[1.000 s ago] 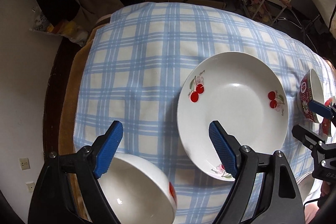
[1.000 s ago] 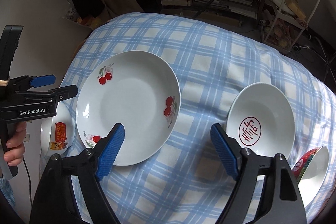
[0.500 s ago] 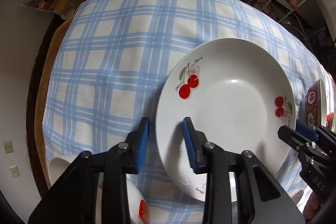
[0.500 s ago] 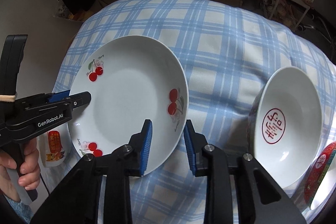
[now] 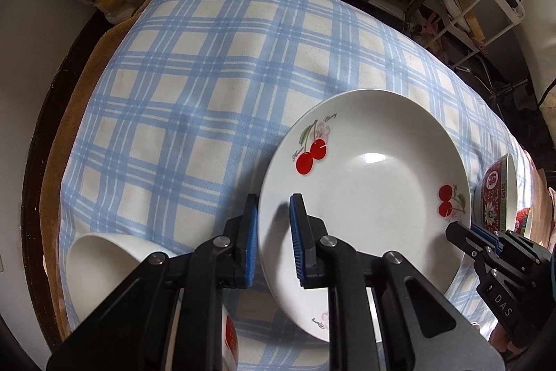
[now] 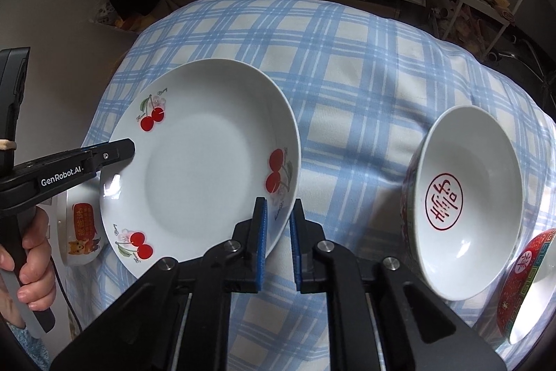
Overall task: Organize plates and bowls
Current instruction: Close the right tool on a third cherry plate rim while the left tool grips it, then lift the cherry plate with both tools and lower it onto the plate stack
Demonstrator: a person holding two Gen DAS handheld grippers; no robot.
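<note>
Two tools closing on cherry plate (image 6: 194, 169) rim, L tool (image 5: 272, 242), R tool (image 6: 278, 244), plate empty

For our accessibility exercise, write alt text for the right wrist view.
The right gripper is closing its jaws over the near rim of a white cherry plate on a blue checked tablecloth. A bowl with a red seal sits to the right.

Both claws, left (image 5: 272, 240) and right (image 6: 278, 244), point steeply down (jaws closing).
</note>
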